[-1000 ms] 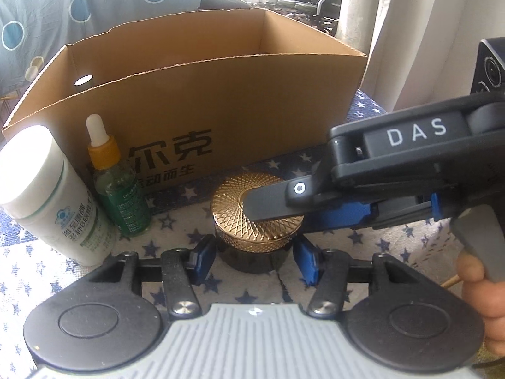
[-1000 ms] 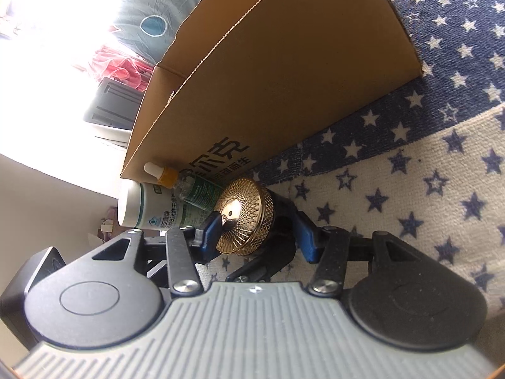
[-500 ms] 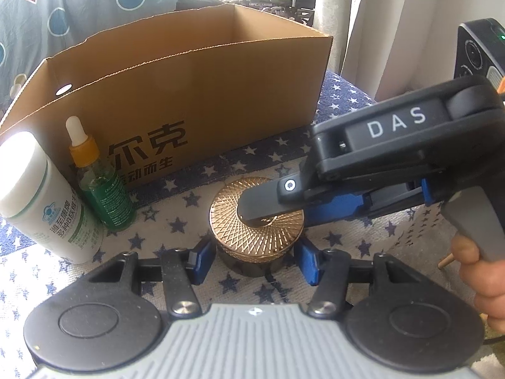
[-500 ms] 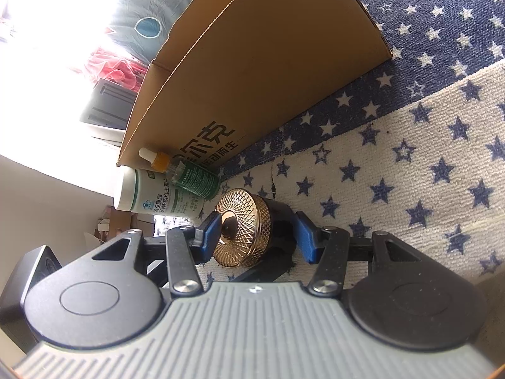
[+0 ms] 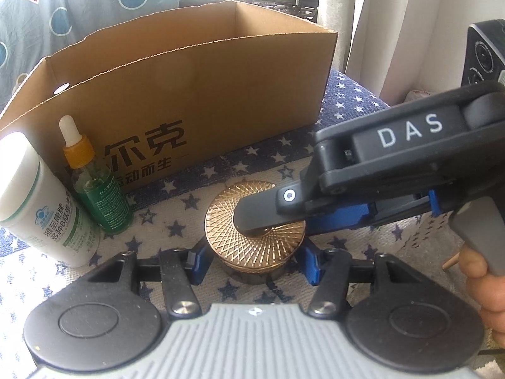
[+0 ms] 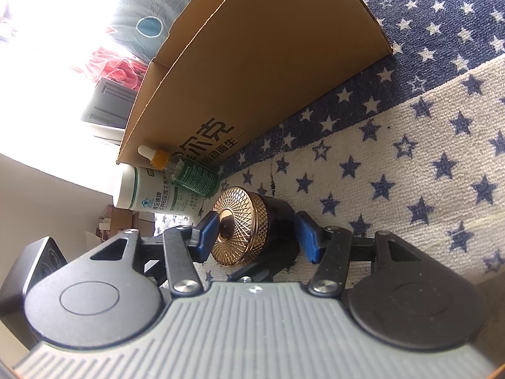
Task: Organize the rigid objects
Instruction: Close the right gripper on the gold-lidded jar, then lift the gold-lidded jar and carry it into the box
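A dark jar with a gold patterned lid stands on the star-patterned cloth. My left gripper is open, its blue pads on either side of the jar's body. My right gripper, turned sideways, straddles the jar from the right; one finger lies over the lid and the other pad is under the jar's side. Whether its pads touch the jar is unclear. A white supplement bottle and a green dropper bottle stand to the left, in front of the open cardboard box.
The cardboard box takes up the back of the cloth-covered surface. A black speaker-like device stands at the right edge. A patterned fabric backdrop and curtains are behind the box.
The box and bottles shifted rightward in the left wrist view as that view turned. Both grippers stay around the jar; the jar sits a little closer in both views.
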### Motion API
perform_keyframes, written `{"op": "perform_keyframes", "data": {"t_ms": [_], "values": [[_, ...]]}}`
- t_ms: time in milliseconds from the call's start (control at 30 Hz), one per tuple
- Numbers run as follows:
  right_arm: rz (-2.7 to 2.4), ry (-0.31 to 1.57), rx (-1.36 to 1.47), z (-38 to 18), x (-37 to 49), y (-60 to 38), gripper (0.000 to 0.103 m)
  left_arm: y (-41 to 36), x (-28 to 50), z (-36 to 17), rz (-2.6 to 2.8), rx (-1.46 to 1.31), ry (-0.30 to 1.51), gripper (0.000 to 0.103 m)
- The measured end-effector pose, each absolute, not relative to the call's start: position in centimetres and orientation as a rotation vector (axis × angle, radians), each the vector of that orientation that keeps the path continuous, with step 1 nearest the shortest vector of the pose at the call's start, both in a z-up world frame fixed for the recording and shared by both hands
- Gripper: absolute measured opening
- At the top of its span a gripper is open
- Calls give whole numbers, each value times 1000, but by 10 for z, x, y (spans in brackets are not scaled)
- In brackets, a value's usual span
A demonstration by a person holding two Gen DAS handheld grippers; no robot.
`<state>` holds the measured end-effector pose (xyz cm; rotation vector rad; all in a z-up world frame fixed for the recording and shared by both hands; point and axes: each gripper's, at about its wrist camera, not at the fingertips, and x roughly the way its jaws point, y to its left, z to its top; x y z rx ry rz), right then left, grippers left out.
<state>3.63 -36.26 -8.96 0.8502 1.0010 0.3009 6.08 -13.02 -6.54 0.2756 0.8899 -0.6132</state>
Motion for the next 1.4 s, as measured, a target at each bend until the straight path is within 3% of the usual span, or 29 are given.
{"op": "perform_keyframes", "data": {"t_ms": [633,1400], "values": [[313,990,869,-90,33,-365,52,-138,60,-67,-560,278,908,57],[343,919,796,-53,15,-351,52,-125,41,-40,-515,259,856,57]]}}
